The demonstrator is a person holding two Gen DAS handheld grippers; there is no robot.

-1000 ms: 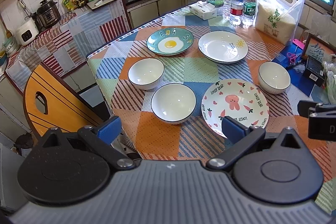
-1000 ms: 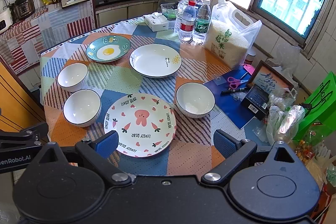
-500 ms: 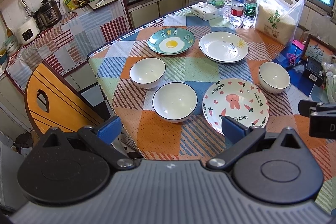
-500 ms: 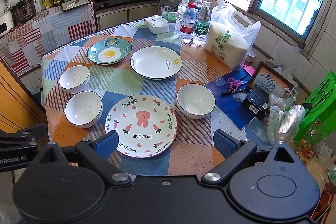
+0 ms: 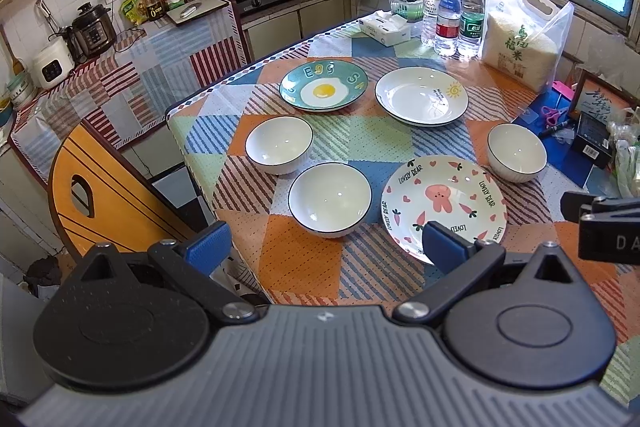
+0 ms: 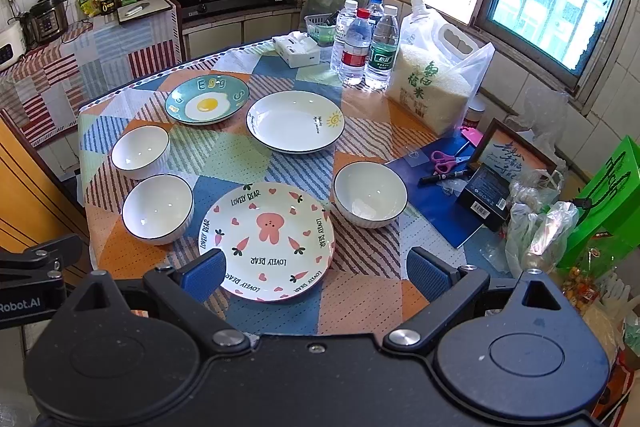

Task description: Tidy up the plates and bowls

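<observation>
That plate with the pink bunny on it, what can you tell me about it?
The round cream glazed plate with a pink bunny looks ceramic. Hearts, carrots and the words LOVELY BEAR ring its rim. It lies flat, upright and empty on the patchwork tablecloth near the front edge, between two white bowls; whether it touches either is unclear. Nothing grips it.

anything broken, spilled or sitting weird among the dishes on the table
Nothing stands out. The three plates, egg plate, sun plate and bear plate, lie flat, and the three white bowls stand upright and empty. No chips or spills show.
</observation>
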